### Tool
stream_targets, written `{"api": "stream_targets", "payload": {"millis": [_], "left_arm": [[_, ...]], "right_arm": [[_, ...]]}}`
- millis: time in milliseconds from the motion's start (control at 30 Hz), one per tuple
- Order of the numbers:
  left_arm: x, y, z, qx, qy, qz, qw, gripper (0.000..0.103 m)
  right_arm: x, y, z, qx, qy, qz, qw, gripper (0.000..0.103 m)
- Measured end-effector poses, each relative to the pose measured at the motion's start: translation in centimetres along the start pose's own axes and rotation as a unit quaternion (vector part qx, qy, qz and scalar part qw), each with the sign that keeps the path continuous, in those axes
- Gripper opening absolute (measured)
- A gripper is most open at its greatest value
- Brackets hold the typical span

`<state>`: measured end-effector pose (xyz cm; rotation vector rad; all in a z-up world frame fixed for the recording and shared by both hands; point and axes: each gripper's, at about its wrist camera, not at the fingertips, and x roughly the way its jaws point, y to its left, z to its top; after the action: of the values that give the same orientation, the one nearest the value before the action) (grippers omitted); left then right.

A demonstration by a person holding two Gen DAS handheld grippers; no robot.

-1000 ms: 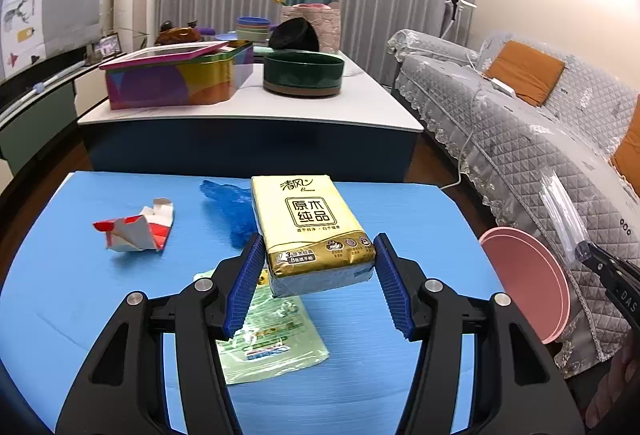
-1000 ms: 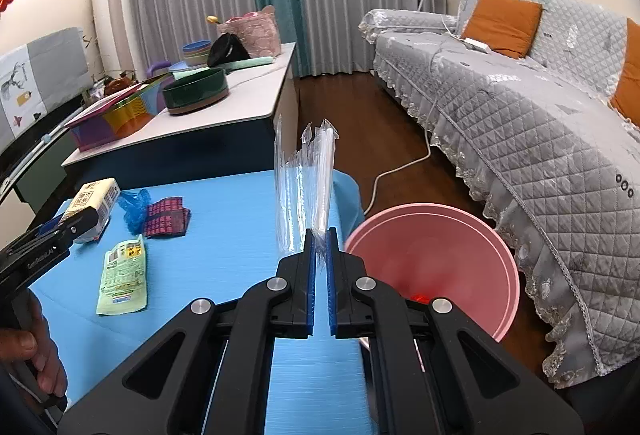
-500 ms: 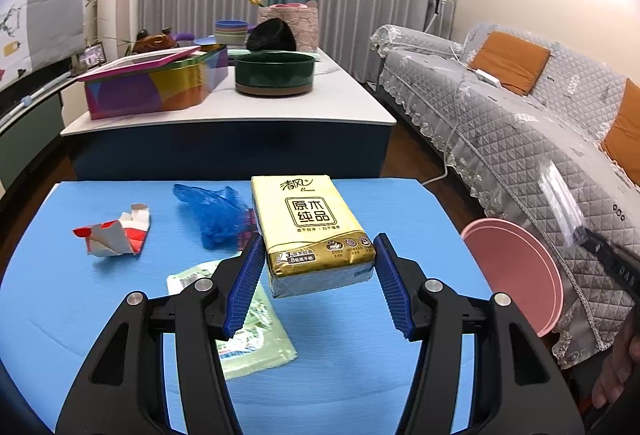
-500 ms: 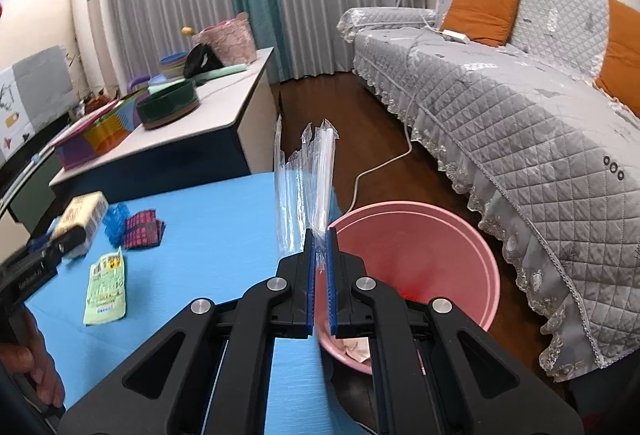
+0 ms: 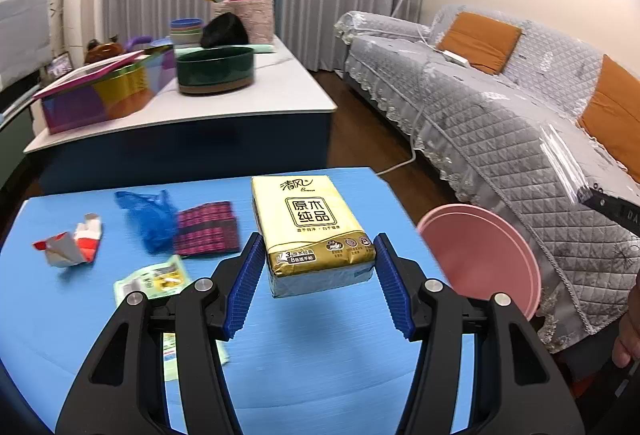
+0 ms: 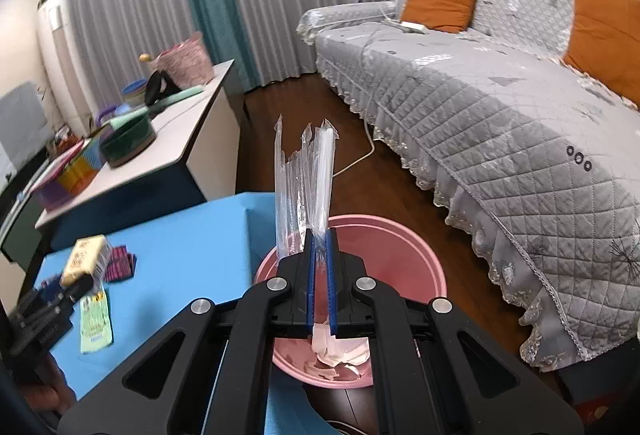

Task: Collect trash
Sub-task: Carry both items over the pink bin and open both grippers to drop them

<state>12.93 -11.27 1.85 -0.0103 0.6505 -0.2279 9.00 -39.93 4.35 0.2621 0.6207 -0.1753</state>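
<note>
My left gripper [image 5: 318, 263] is shut on a gold tissue pack [image 5: 310, 223] and holds it above the blue table [image 5: 304, 355]. My right gripper [image 6: 320, 255] is shut on a clear plastic wrapper [image 6: 304, 183], over the pink bin [image 6: 404, 247] that stands on the floor beside the table; paper scraps lie inside it. On the table lie a torn red-and-white carton [image 5: 70, 245], a blue plastic bag [image 5: 150, 219], a red checked pad [image 5: 206, 231] and a green packet [image 5: 156, 283]. The bin also shows in the left wrist view [image 5: 480, 255].
A grey quilted sofa [image 6: 500, 107] with orange cushions runs along the right. A white-topped counter [image 5: 224, 95] behind the table carries a colourful box, a green bowl and baskets. A white cable lies on the wood floor [image 6: 360, 159].
The right gripper has carried the wrapper from above the table edge to over the pink bin. The left gripper, still holding the tissue pack, has shifted right, uncovering the checked pad.
</note>
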Motion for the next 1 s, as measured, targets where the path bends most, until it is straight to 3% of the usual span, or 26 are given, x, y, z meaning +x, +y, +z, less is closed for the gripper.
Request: {"api": "stream_targets", "payload": {"millis": [1000], "left_arm": [[7.6, -13.3, 1.5, 0.074, 0.030, -0.102, 0.9916, 0.055]], "right_arm": [[4.8, -4.5, 0.8, 0.035, 0.023, -0.020, 0.999, 0.005]]}}
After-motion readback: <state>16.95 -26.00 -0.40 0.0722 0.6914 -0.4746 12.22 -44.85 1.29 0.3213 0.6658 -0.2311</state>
